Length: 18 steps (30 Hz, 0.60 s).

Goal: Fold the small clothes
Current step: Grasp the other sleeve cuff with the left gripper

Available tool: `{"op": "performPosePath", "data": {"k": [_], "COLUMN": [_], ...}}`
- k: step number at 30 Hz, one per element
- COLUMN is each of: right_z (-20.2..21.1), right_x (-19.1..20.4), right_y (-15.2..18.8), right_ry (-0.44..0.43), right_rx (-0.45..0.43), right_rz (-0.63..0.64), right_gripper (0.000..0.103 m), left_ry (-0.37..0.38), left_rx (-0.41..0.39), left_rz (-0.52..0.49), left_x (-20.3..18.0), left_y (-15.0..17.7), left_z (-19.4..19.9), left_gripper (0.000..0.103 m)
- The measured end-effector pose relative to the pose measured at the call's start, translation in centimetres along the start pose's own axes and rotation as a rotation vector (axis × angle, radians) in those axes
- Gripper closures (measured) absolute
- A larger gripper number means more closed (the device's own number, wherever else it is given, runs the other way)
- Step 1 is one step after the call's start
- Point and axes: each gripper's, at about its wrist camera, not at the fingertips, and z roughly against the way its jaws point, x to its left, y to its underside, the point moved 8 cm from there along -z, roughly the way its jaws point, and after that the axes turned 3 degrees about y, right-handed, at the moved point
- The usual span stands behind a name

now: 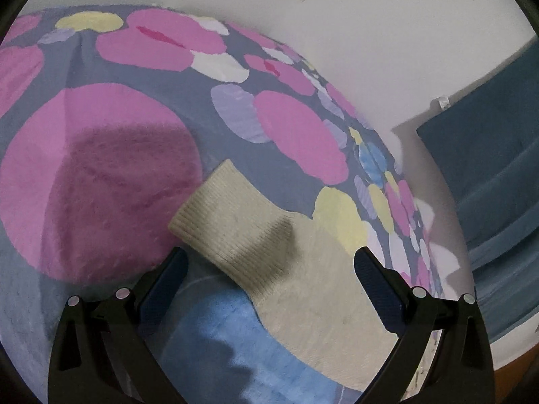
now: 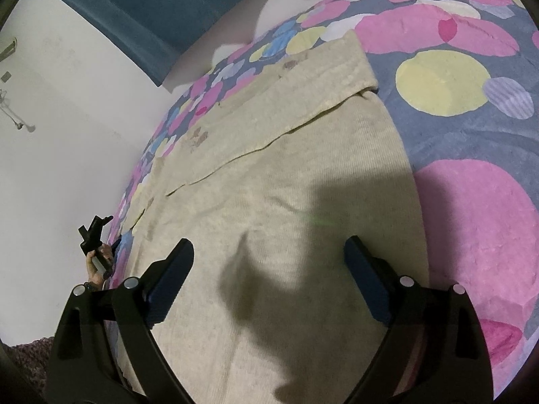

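From the left wrist camera, the left gripper (image 1: 269,279) hangs with its jaws spread wide and nothing pinched, a ribbed cuff of the cream sweater (image 1: 232,222) lying between and just beyond the fingers on the flowered bedspread (image 1: 134,107). The sleeve runs down to the lower right, passing under the right-hand finger; whether that pad brushes the knit cannot be told. Bare bedspread opens to the left and ahead, while its edge curves close on the right against the pale floor (image 1: 370,33) and a blue mat (image 1: 488,168). From the right wrist camera, the right gripper (image 2: 269,262) stands released above the sweater's (image 2: 286,202) flat body, jaws apart and empty. A folded flap crosses the cloth ahead, its straight edge running diagonally. Open bedspread (image 2: 471,134) lies to the right; at the left edge a hand (image 2: 97,262) grips the other tool.
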Motion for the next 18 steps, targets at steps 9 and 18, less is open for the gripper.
{"op": "performPosePath", "data": {"k": [9, 18], "right_z": [0.1, 0.2], "right_x": [-0.1, 0.0], "right_y": [-0.2, -0.2], "right_ry": [-0.01, -0.009], "right_rx": [-0.003, -0.007], "right_rz": [-0.001, 0.003], "right_gripper": [0.012, 0.012], "left_ry": [-0.105, -0.166], "left_rx": [-0.005, -0.135], "left_rz": [0.06, 0.059], "left_x": [1.6, 1.8], "left_y": [-0.8, -1.8], "left_z": [-0.2, 4.5], "left_gripper": [0.071, 0.098]}}
